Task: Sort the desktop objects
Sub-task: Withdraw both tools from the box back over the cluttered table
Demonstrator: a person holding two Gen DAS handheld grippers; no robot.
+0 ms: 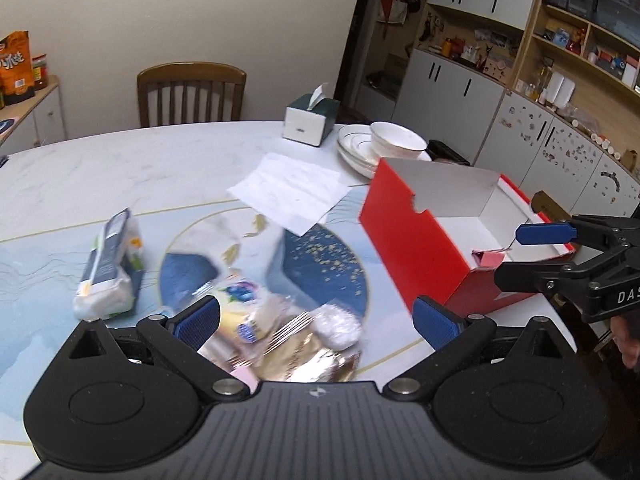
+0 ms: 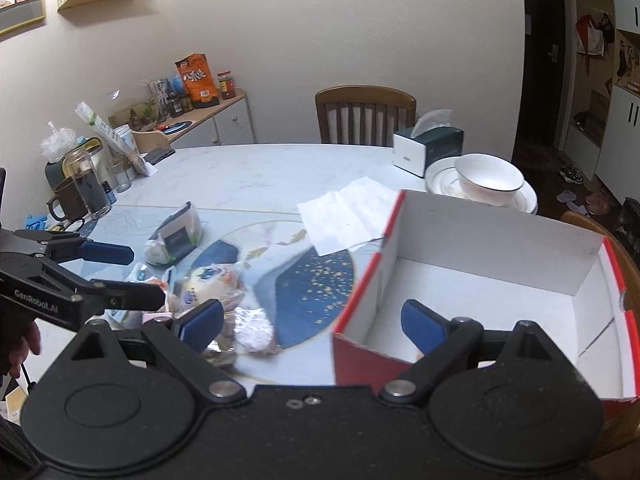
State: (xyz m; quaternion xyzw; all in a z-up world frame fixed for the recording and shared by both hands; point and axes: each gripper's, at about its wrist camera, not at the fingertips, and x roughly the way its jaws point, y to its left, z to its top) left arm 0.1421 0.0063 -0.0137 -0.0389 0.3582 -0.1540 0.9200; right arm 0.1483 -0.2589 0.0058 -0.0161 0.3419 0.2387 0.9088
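A pile of snack packets (image 1: 280, 332) lies on the table between the fingers of my open left gripper (image 1: 316, 318); it also shows in the right wrist view (image 2: 224, 300). A red cardboard box (image 1: 436, 240) with a white inside stands open to the right. A small pink packet (image 1: 490, 258) sits at its near rim. My right gripper (image 2: 312, 320) is open and empty, over the box's near left corner (image 2: 360, 300). A tissue pack (image 1: 110, 268) lies to the left (image 2: 176, 238).
White paper sheets (image 1: 288, 192) lie mid-table. Stacked plates with a bowl (image 1: 384, 146) and a tissue box (image 1: 308, 118) stand at the far right. A wooden chair (image 1: 192, 94) is behind the table. Jars and a mug (image 2: 76, 192) crowd the left edge.
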